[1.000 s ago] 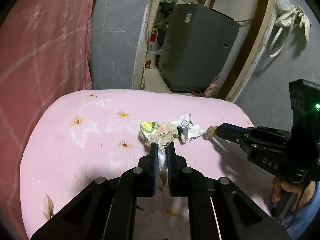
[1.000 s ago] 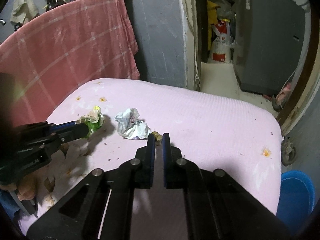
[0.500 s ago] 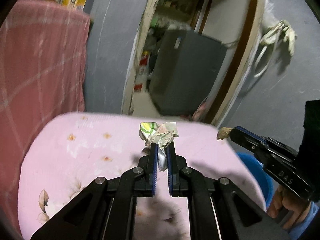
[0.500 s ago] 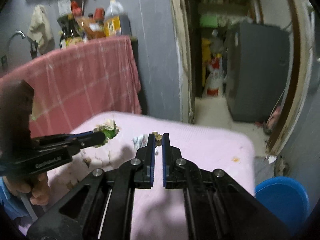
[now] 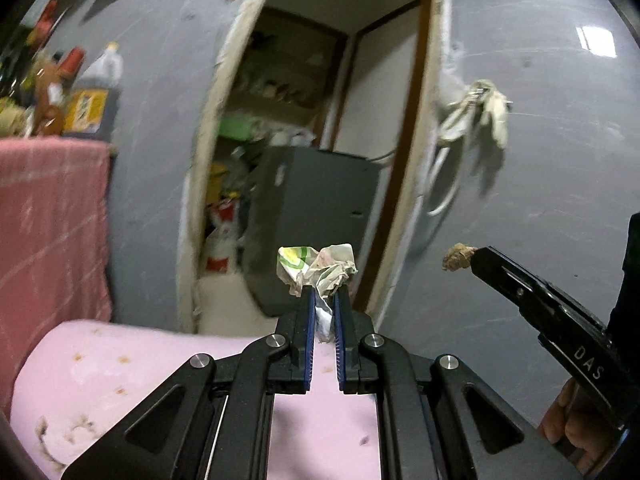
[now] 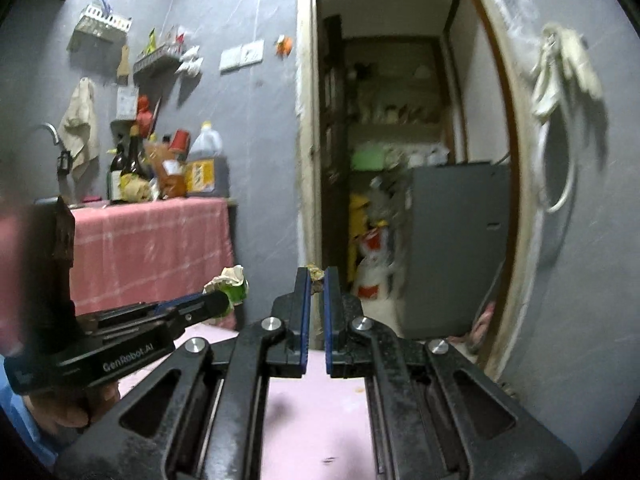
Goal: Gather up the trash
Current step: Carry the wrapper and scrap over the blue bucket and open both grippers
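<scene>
My left gripper (image 5: 323, 300) is shut on a crumpled wrapper (image 5: 318, 270), white with green and yellow print, held high above the pink table (image 5: 120, 364). It also shows in the right wrist view (image 6: 230, 280) at the tip of the left gripper (image 6: 224, 300). My right gripper (image 6: 316, 278) is shut on a small brown scrap (image 6: 316, 272), also lifted clear of the table. In the left wrist view the right gripper (image 5: 474, 260) holds that scrap (image 5: 458, 257) at the right.
An open doorway (image 5: 304, 160) with a grey appliance (image 5: 316, 216) lies ahead. A counter under a red checked cloth (image 6: 148, 248) with bottles (image 6: 168, 168) stands left. A cloth and hose (image 5: 476, 116) hang on the grey wall at right.
Both grippers have risen from the pink table with their trash and tilted up toward the doorway. The second crumpled wrapper on the table has dropped out of view.
</scene>
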`<state>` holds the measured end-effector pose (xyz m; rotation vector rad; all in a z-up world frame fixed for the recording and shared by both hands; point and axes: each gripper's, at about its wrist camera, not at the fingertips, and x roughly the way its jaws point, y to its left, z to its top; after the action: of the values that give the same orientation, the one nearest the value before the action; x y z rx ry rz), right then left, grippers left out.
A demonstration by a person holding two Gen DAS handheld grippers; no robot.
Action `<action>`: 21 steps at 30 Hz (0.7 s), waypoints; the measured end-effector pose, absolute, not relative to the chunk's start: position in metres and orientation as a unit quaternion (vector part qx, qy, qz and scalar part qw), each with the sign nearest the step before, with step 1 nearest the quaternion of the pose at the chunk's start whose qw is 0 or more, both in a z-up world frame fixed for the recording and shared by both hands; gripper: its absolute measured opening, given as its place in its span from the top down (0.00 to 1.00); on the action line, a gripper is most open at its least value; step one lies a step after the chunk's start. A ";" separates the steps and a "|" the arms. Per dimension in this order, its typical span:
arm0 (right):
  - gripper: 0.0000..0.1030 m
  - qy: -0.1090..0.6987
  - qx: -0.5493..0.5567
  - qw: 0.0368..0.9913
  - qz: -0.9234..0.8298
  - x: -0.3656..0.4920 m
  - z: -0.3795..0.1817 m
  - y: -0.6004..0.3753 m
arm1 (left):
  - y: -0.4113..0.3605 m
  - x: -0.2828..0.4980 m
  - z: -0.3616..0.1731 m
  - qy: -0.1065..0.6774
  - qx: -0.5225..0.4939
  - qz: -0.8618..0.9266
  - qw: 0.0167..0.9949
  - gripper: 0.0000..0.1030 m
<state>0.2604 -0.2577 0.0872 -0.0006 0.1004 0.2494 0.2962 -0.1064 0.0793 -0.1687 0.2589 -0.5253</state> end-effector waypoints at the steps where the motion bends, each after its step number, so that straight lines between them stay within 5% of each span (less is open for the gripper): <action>1: 0.94 0.046 -0.001 0.992 0.116 0.256 0.089 -0.265 | -0.114 0.294 0.082 0.122 -0.080 -0.266 0.953 0.93; 13: 0.94 0.060 0.014 0.997 0.044 0.228 0.078 -0.351 | -0.202 0.282 0.084 0.125 -0.059 -0.326 0.935 0.93; 21: 0.94 0.109 0.062 0.992 0.019 0.230 0.042 -0.401 | -0.257 0.287 0.061 0.195 -0.022 -0.354 0.914 0.93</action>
<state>0.2296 -0.4007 0.0420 0.1236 0.2182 0.0373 0.2875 -0.2567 0.0609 -0.0453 0.4021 -0.7288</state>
